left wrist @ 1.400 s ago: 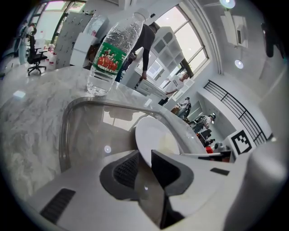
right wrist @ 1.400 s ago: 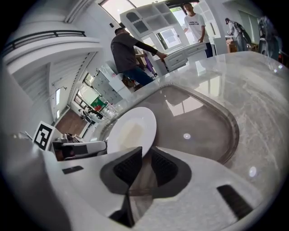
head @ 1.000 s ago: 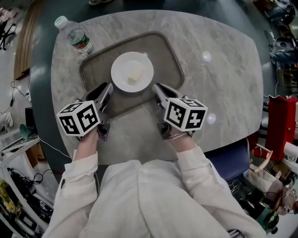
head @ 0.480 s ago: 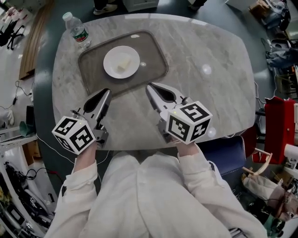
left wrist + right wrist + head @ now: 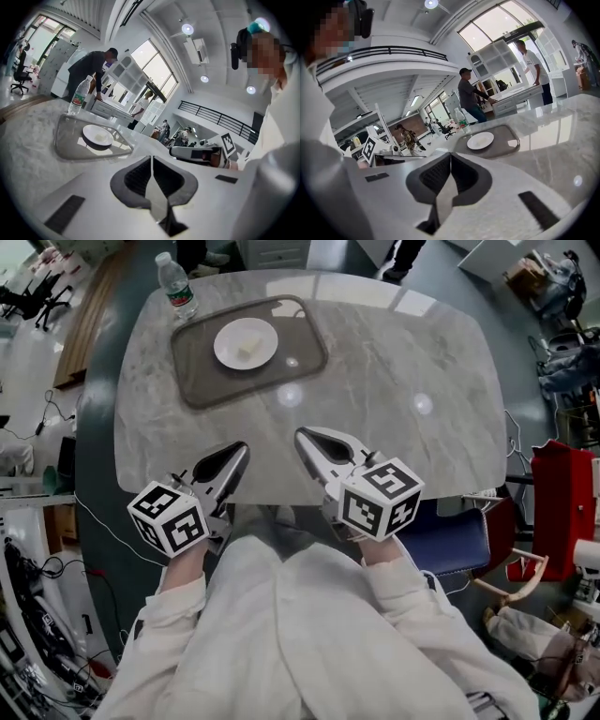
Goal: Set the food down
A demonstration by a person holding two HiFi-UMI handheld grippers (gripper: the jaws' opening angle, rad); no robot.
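**Pulled Back and Clenched, Food (image 5: 249,347) Left on the Tray (image 5: 211,381)**

Since a second ago, both tools have drawn away from the tray toward the person's body, and their jaws have closed. They now hover over the near edge of the tabletop (image 5: 394,381). The left hand-held gripper (image 5: 240,448) (image 5: 151,158) is clenched on nothing, its jaws meeting along a thin seam. The right hand-held gripper (image 5: 302,435) (image 5: 450,157) is clenched empty in the same way. The pale piece of food lies on a white plate (image 5: 230,345) inside the grey tray, at the far left of the tabletop and well apart from both grippers. A water bottle (image 5: 178,287) stands just beyond the tray's far left corner.
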